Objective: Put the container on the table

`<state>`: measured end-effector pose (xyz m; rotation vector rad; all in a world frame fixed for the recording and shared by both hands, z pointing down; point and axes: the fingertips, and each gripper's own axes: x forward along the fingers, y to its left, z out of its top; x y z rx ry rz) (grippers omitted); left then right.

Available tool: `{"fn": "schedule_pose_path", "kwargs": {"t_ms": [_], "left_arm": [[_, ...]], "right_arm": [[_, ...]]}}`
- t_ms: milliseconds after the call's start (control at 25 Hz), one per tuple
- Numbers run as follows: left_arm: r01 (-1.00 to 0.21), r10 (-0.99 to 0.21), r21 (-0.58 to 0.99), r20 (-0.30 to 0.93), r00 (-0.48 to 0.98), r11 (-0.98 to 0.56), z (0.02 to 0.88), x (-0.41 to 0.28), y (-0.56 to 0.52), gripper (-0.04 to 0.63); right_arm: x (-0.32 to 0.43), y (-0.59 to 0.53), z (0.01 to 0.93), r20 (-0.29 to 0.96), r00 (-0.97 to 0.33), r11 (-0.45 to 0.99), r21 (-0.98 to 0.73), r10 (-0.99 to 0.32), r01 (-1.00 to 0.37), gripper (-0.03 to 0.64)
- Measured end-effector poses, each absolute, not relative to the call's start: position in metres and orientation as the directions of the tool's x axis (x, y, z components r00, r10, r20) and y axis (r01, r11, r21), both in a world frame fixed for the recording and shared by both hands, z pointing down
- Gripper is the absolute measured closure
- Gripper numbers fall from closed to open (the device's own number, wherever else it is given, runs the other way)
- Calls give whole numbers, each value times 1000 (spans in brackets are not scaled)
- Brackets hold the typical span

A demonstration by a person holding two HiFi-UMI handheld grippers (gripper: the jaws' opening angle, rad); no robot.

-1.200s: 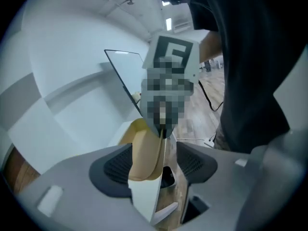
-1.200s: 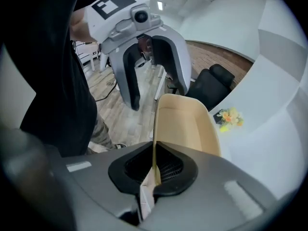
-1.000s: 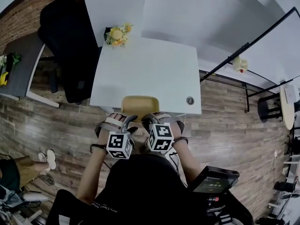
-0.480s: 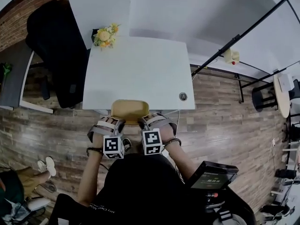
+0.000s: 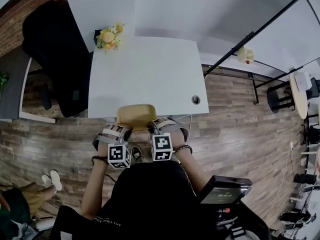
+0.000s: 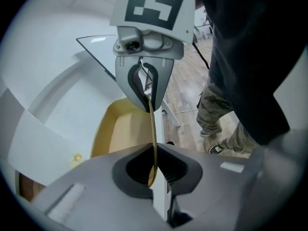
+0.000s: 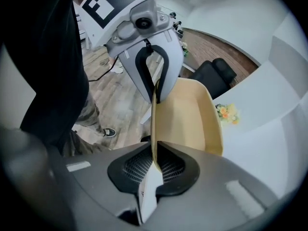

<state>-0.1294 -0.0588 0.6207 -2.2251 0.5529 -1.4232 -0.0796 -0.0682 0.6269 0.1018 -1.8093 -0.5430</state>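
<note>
Grip on both sides was already made. The left gripper was clenched on the thin near wall of the tan container, which ran edge-on between its pads. The right gripper pinched that same wall a little further along. Its jaws had just been closing further, with the wall between them.

The container lay straight ahead of both tongs, at the near edge of the white table. In the head view its far part overlapped the tabletop, while its near wall, where the jaws bit, hung just off that edge, toward the person. Whether its base touched the tabletop could not be told. Its longer side appeared to run along the table's near edge, so the two grips sat side by side on one long wall. Neither hand was nearer than the other.

The coming move therefore turned on travel away from the person: the whole tabletop beyond the container looked bare. The only things on it were a small bunch of flowers at the far left corner and a round cable port by the near right corner, both well apart from the container.

Both hands were held close together in front of the body, forearms converging. Each gripper was pitched forward and down toward the table's edge, its marker cube turned up toward the head.
</note>
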Motion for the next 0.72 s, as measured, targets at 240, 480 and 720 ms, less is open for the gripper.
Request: {"fn": "schedule_pose_path", "kwargs": {"t_ms": [240, 480, 720], "left_arm": [[-149, -567, -558, 726, 390, -817, 627, -124, -86, 577], [-236, -611, -563, 717, 336, -792, 636, -116, -135, 577], [-354, -694, -602, 669, 266, -716, 623, -95, -223, 572]], "right_arm": [[-74, -94, 635, 863, -347, 909, 412, -367, 65, 568], [-67, -145, 645, 846, -415, 931, 366, -335, -6, 561], [-45, -233, 637, 817, -448, 927, 364, -363, -88, 565]]}}
